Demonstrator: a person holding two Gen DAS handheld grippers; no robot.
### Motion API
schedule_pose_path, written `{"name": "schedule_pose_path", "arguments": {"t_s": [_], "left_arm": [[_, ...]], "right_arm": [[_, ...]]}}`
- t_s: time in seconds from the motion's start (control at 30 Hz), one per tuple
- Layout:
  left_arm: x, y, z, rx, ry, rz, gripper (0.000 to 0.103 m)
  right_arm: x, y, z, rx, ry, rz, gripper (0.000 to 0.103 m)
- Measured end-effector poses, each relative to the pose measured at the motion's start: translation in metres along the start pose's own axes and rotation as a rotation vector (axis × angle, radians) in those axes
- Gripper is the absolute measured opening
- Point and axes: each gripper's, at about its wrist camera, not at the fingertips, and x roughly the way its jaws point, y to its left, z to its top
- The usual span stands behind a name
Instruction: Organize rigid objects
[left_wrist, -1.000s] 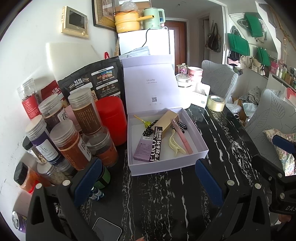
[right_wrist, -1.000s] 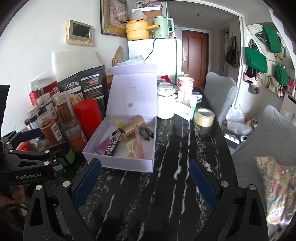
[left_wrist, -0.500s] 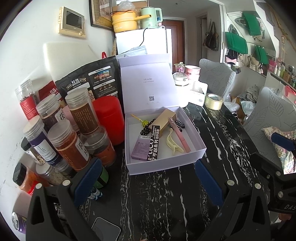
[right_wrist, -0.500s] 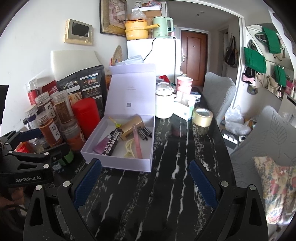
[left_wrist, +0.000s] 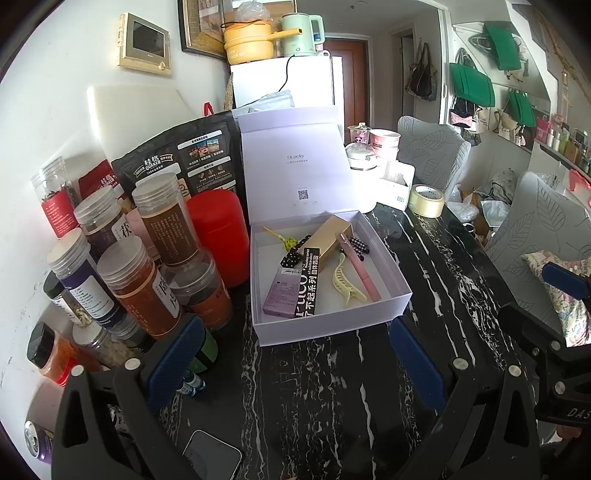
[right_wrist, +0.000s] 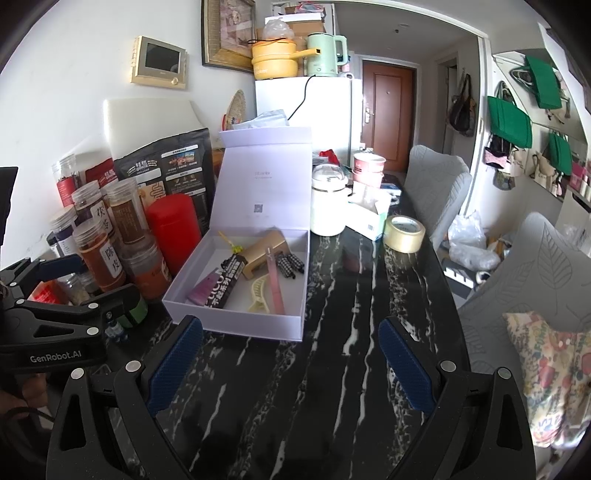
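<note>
A white gift box (left_wrist: 384, 306) (right_wrist: 236, 323) with its lid raised stands on the black marble table. It holds a gold box (left_wrist: 330, 236), a black tube (left_wrist: 308, 284), a purple packet (left_wrist: 282, 291), a yellow hair claw (left_wrist: 345, 278), a pink stick (left_wrist: 356, 266) and dotted clips (left_wrist: 291, 254). My left gripper (left_wrist: 295, 354) is open and empty, just in front of the box. My right gripper (right_wrist: 290, 356) is open and empty, in front of the box's right corner.
Several spice jars (left_wrist: 133, 280) and a red canister (left_wrist: 218, 232) crowd the left by the wall. A tape roll (right_wrist: 403, 233), a tissue box (right_wrist: 369, 216) and a white pot (right_wrist: 328, 206) stand behind. A phone (left_wrist: 210, 458) lies near the front edge. Chairs stand on the right.
Both views have drifted slightly; the box sits a little farther left in them than a second ago. Both grippers stay open and empty.
</note>
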Motion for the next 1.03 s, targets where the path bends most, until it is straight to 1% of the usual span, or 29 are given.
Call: {"name": "schedule_pose_path", "arguments": {"t_s": [0.57,0.77,0.93,1.03], "left_arm": [[-0.007,-0.003,-0.008,0.012,0.005,-0.006,0.103],[-0.012,-0.003,-0.014,0.013,0.001,-0.011,0.103],[-0.014,-0.004,-0.020,0.017,0.004,0.001,0.103],[-0.015,-0.004,-0.023,0.020,0.013,-0.014,0.103]], "right_arm": [[-0.005,0.000,-0.006,0.004,0.011,-0.011,0.097],[-0.009,-0.002,-0.013,0.023,0.031,-0.001,0.097],[-0.013,-0.003,-0.019,0.040,0.039,-0.009,0.097],[-0.015,-0.004,-0.023,0.049,0.042,-0.011,0.097]]}}
